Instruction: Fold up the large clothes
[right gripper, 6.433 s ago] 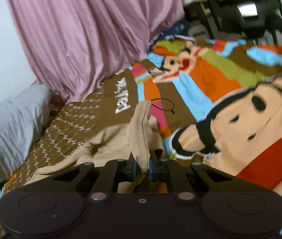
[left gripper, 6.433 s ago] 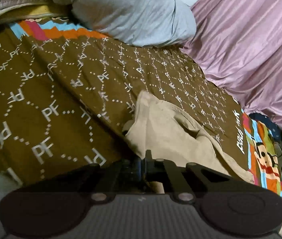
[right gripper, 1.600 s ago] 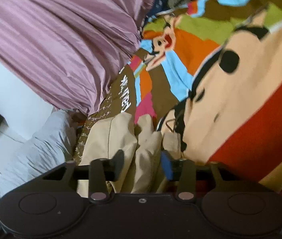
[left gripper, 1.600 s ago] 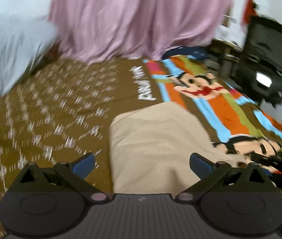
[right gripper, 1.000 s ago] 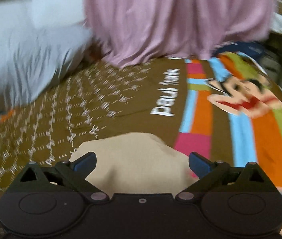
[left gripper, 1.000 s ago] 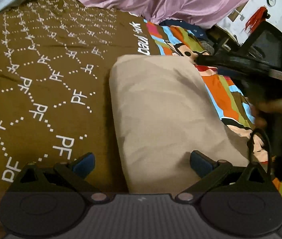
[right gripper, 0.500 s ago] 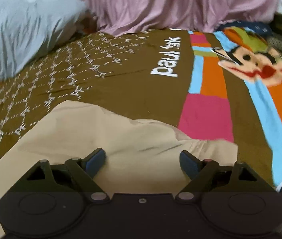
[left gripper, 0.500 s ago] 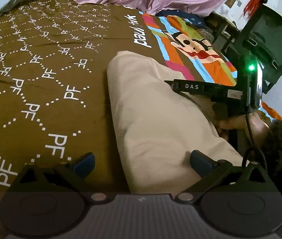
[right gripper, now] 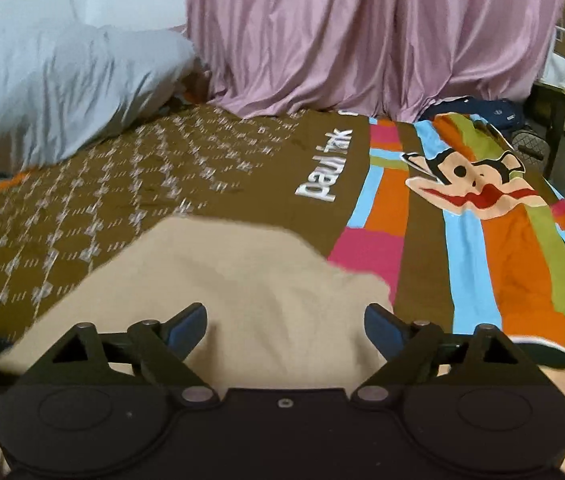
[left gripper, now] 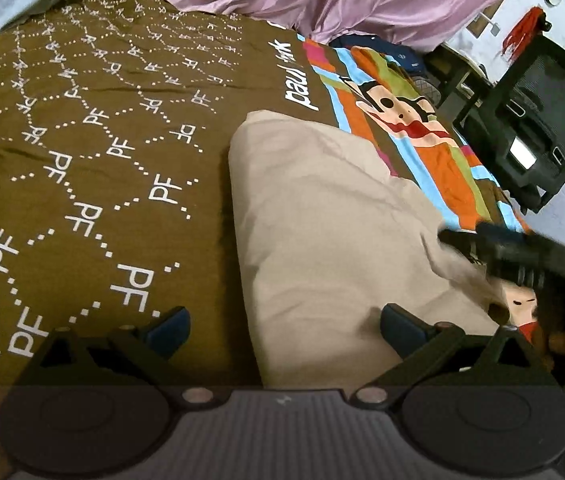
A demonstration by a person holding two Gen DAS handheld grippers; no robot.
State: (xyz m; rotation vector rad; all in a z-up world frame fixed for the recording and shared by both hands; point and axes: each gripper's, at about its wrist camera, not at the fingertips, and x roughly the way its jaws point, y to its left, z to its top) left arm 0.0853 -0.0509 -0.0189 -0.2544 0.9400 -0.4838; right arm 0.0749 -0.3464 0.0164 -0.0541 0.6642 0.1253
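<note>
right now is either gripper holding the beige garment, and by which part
Nothing is held. The left gripper and the right gripper both stand open over the folded beige garment, which lies free on the bedspread.

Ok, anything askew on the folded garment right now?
Mostly neat. The beige garment lies folded on the bedspread, but its right edge is rumpled and bunched beside the right gripper. Nothing else stands out.
</note>
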